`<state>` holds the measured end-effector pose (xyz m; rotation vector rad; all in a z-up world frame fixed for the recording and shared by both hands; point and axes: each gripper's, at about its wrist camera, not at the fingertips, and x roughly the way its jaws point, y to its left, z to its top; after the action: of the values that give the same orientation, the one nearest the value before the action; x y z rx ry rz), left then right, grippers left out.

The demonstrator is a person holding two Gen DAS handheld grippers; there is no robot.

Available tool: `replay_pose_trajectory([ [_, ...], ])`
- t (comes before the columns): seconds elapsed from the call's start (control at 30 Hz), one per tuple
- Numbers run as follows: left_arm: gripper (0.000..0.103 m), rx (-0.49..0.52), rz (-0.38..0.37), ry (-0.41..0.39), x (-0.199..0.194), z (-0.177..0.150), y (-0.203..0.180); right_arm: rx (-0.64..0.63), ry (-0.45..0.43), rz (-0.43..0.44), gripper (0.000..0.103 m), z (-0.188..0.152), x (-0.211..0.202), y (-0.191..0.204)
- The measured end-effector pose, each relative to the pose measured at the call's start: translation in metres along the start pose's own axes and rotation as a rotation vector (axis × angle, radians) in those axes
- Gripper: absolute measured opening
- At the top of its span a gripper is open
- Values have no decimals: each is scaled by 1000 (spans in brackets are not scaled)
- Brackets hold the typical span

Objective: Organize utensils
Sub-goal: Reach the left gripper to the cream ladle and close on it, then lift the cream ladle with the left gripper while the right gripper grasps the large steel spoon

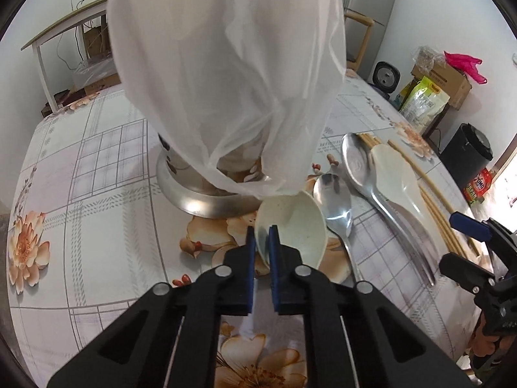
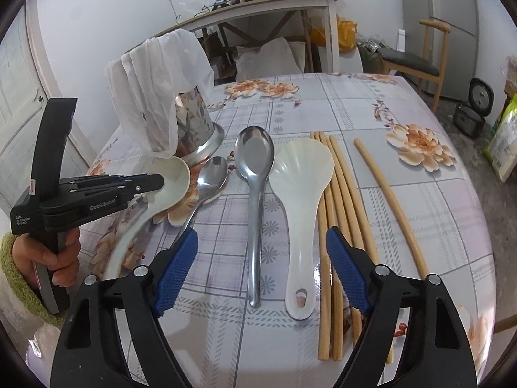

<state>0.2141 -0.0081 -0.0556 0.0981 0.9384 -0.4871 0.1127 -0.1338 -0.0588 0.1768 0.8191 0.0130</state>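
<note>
We see the left gripper (image 1: 261, 242) clamped on the rim of the pale ladle (image 1: 290, 226), beside the holder (image 2: 197, 135) on the table (image 2: 404, 226). We judge the ladle light, stiff and slippery, its thin rim a poor hold. The right gripper (image 2: 261, 268) hangs open over the rice paddle (image 2: 300, 200).

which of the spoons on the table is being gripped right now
The pale cream spoon nearest the steel holder: the left tongs are shut on its bowl rim. The two steel spoons and the white rice paddle lie untouched.
</note>
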Motion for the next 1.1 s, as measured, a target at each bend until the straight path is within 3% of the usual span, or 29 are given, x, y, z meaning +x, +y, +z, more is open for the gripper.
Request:
replay_pose_trajectory([
  [0.23, 3, -21, 4, -7, -26, -17, 6, 9, 2, 22, 62, 5, -8, -2],
  [0.4, 3, -85, 14, -7, -41, -36, 22, 4, -19, 92, 52, 31, -9, -9],
  [0.53, 3, -133, 13, -18, -51, -46, 36, -42, -1, 132, 41, 69, 16, -16],
  [0.63, 3, -170, 10, -28, -53, -49, 42, -65, 73, 180, 32, 93, 50, -23],
  [0.77, 3, -211, 7, -41, -53, -54, 46, -119, 148, 206, 32, 115, 88, -22],
  [1.1, 3, -261, -4, -49, -52, -55, 51, -143, 301, 305, 33, 119, 133, -26],
])
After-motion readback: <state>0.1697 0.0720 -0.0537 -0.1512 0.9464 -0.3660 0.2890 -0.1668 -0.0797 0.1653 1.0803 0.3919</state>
